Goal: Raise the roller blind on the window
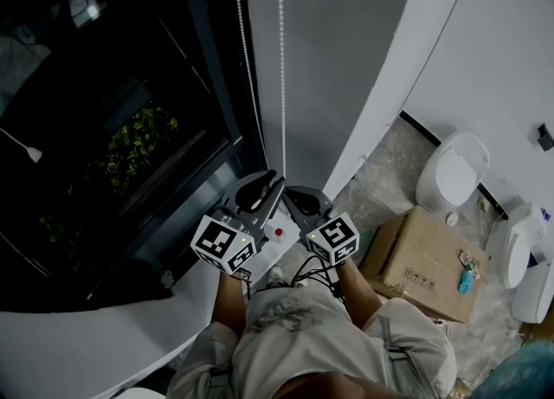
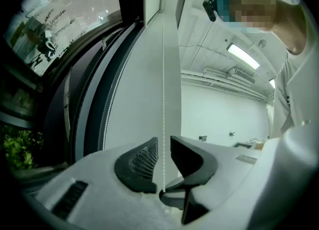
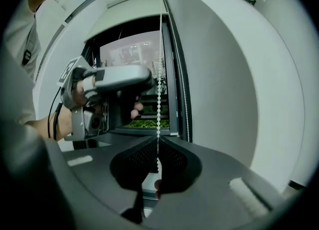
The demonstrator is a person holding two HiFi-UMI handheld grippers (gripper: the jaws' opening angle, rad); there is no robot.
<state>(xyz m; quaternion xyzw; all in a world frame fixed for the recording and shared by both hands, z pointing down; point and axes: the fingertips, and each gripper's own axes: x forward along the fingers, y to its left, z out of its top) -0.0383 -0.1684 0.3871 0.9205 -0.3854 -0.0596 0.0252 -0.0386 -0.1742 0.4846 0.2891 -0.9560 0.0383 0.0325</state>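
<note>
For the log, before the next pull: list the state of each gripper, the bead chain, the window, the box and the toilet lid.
bead chain: hanging straight.
left gripper: open, bead chain between its jaws.
right gripper: shut on the bead chain.
window: glass uncovered where visible.
box: closed.
toilet lid: down.

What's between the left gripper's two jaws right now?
The thin white bead chain hangs in the gap of the left gripper, jaws apart, as the left gripper view shows.
</note>
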